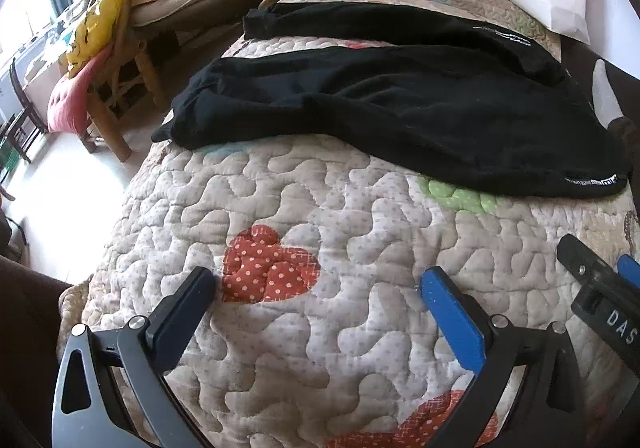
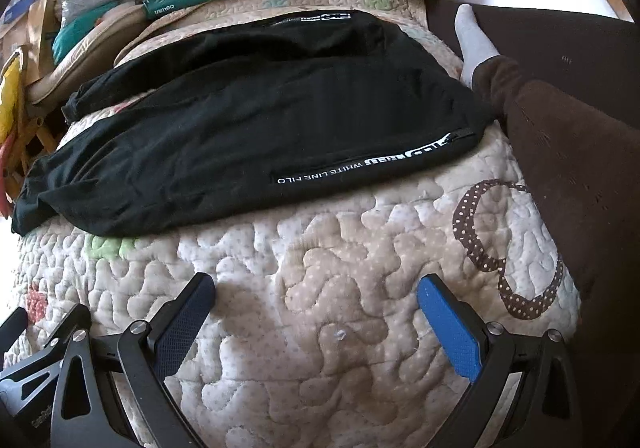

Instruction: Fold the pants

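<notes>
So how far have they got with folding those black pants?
Barely started, it seems. The black pants lie spread flat on the quilt, both legs apart and no fold visible. Nothing is in hand: the left claw and right claw are open and empty, over bare quilt short of the fabric. Every fold is left, beginning with bringing one leg over the other.

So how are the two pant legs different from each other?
The near leg looks wide and lies closest to the grippers; the far leg shows as a thinner strip behind it. The near leg's white lettering reads clearly; the far leg's is too small to read. A strip of quilt shows between their cuff ends. Both are black and lie flat, joined at the waist.
</notes>
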`<state>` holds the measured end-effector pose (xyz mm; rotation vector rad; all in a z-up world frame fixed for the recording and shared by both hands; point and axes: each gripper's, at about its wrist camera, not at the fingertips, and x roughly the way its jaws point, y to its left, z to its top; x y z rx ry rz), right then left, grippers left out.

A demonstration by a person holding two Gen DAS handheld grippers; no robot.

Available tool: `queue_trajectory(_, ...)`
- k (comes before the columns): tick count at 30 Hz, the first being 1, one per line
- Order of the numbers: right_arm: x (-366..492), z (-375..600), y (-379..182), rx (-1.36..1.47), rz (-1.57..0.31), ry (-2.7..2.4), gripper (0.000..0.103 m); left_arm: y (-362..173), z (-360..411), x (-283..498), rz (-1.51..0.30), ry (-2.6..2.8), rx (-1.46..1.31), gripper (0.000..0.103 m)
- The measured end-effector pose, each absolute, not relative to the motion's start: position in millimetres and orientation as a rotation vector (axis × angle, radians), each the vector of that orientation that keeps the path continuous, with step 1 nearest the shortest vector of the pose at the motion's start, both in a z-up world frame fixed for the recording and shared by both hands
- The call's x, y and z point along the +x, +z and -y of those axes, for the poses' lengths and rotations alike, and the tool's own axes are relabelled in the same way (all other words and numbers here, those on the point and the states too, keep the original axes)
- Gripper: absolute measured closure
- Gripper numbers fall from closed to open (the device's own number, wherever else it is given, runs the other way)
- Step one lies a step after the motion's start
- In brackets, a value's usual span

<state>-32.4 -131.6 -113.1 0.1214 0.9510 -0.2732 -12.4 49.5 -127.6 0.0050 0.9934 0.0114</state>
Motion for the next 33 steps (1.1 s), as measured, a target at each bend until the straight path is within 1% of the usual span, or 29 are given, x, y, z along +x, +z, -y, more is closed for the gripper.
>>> queue_trajectory(5,-27.1,136.8,-117.8,0.156,-0.98,-0.262,0.0,-127.5,-50.1,-17.0,-1.0,-0.002,0.018,0.0)
queue_trajectory(9,-23.6,133.3,-118.8,0.112,-0.997,-0.26,0.0,-123.1,-50.7,-13.3,-1.028,-0.017,0.023,0.0)
queue_trajectory(10,-22.6,133.4,-118.9,0.107,-1.001,-0.257,0.0,-120.5,-50.4,-12.8,-1.035,-0.023,0.03,0.003)
queue_trajectory(11,-21.3,134.0,-118.7,0.1,-1.004,-0.25,0.0,-116.9,-50.8,-10.2,-1.037,-0.028,0.032,0.01)
queue_trajectory(12,-20.8,134.1,-118.4,0.095,-1.006,-0.241,0.0,-111.3,-51.4,-8.5,-1.031,-0.03,0.034,0.014)
queue_trajectory(13,-20.5,134.8,-117.8,0.095,-1.01,-0.233,0.0,-103.3,-53.2,-3.9,-1.019,-0.034,0.032,0.017)
queue_trajectory(15,-18.1,137.3,-114.3,0.101,-1.032,-0.226,0.0,-85.6,-58.0,1.0,-0.984,-0.044,0.009,0.017)
queue_trajectory(17,-15.9,141.3,-102.6,0.109,-1.023,-0.215,0.001,-65.2,-66.4,7.7,-0.938,-0.056,-0.012,0.017)
queue_trajectory(22,-13.5,162.4,-41.6,0.143,-0.876,-0.159,0.001,-29.5,-87.7,44.3,-0.878,-0.086,-0.012,0.017)
queue_trajectory(24,2.0,178.6,-19.8,0.152,-0.866,-0.108,0.001,-23.4,-100.9,69.3,-0.885,-0.095,-0.038,0.017)
queue_trajectory(28,47.0,220.6,3.1,0.123,-0.898,-0.091,0.002,-17.5,-125.5,114.3,-0.908,-0.136,-0.124,0.017)
queue_trajectory(30,76.4,246.5,9.1,0.094,-0.913,-0.098,0.005,-16.7,-137.1,141.0,-0.912,-0.168,-0.17,0.017)
queue_trajectory(32,108.3,270.1,8.3,0.05,-0.935,-0.093,0.012,-18.7,-140.3,164.0,-0.916,-0.189,-0.188,0.017)
queue_trajectory(33,121.3,280.7,7.7,0.042,-0.948,-0.092,0.013,-20.3,-141.2,175.7,-0.919,-0.202,-0.188,0.017)
